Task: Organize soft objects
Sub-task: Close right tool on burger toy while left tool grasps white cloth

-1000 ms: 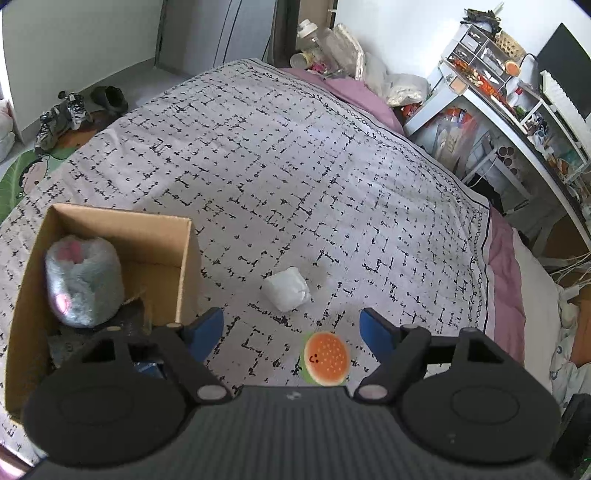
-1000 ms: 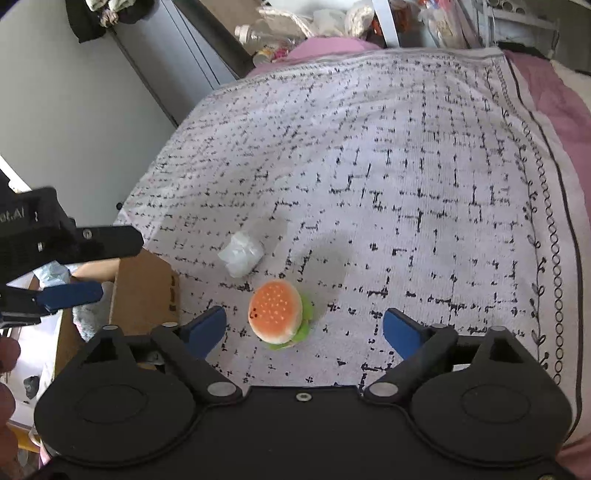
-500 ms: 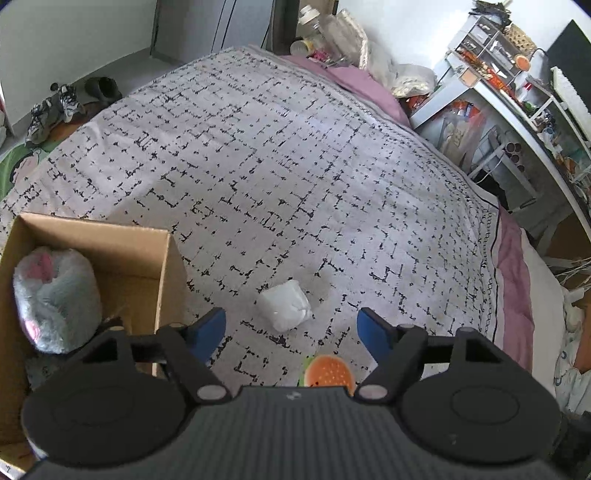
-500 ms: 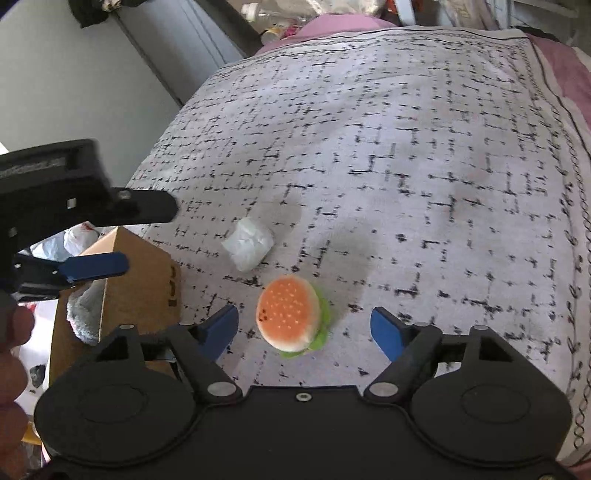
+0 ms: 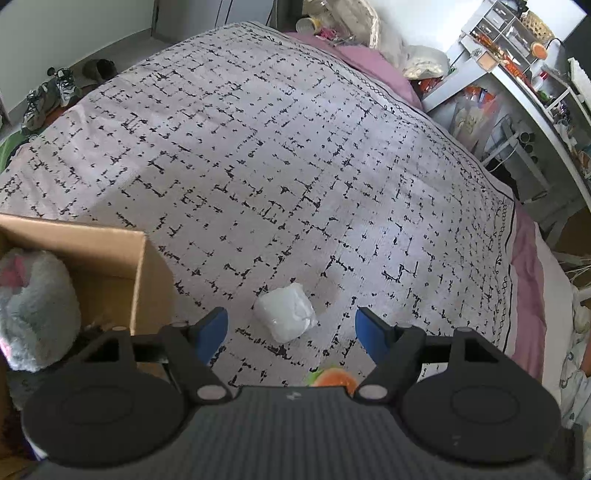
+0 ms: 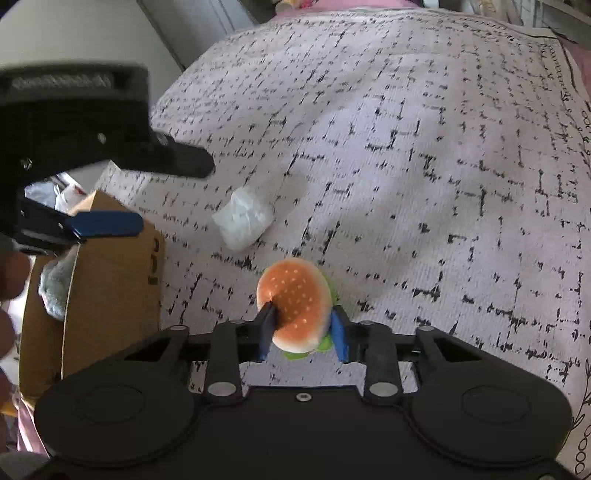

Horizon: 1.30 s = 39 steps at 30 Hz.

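Observation:
A plush burger (image 6: 293,301) lies on the patterned bedspread (image 6: 406,155). My right gripper (image 6: 302,334) has its jaws closing on it, and the blue pads press into both sides of the bun. In the left wrist view only the burger's edge (image 5: 334,377) shows, under the gripper body. A white crumpled soft packet (image 5: 286,316) (image 6: 243,216) lies between the blue fingers of my left gripper (image 5: 290,328), which stands open above it. In the right wrist view the left gripper (image 6: 173,192) reaches in from the left. A cardboard box (image 5: 110,254) (image 6: 110,295) holds a grey-and-pink plush toy (image 5: 33,314).
Shoes (image 5: 51,96) lie on the floor beyond the bed's far left corner. A cluttered white desk and shelves (image 5: 517,74) stand to the right of the bed. Pillows and bottles (image 5: 354,33) sit at the head. A hand (image 6: 9,295) shows at the left edge.
My right gripper sank onto the burger and its jaws went from wide apart to pressing on the bun. My left gripper moved forward, so the white packet now lies between its fingers.

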{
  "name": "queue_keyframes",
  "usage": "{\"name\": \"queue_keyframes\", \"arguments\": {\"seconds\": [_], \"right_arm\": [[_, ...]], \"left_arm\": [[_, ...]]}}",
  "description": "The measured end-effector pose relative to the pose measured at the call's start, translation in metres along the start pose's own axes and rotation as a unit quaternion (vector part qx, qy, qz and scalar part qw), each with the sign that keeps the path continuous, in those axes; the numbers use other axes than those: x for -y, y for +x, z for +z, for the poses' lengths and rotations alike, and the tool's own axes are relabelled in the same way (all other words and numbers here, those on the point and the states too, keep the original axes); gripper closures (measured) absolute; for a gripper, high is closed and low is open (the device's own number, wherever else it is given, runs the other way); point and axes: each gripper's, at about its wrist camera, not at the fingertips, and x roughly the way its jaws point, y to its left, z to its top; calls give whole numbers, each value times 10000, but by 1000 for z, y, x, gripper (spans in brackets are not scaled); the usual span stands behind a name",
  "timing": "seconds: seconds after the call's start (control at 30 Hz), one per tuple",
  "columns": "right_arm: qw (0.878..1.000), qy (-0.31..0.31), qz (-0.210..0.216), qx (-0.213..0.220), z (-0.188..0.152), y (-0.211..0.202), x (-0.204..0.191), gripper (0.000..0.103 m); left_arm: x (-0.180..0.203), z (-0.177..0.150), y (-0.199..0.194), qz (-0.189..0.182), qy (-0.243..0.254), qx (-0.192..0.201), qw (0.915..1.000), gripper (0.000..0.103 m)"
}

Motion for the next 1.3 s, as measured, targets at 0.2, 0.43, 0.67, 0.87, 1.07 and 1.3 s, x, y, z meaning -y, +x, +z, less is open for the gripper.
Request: {"name": "queue_keyframes", "arguments": {"seconds": [0.2, 0.43, 0.67, 0.87, 1.07, 1.3], "right_arm": [[9990, 421, -10, 123, 4, -5, 17, 77], [9969, 735, -42, 262, 9, -9, 35, 77], [9941, 924, -326, 458, 10, -13, 47, 77], [9944, 930, -327, 370, 11, -8, 49, 67], [9944, 882, -439, 396, 13, -6, 44, 27], [9969, 187, -709, 300, 8, 9, 20, 25]], "left_arm": [[8, 0, 19, 72, 50, -87, 9999, 28], [16, -2, 41, 228, 44, -70, 9997, 28], [13, -5, 64, 369, -188, -113, 9991, 38], [8, -10, 74, 571, -216, -37, 9981, 56], [6, -11, 66, 494, -239, 4, 9985, 57], [14, -14, 46, 376, -76, -7, 9993, 57]]}}
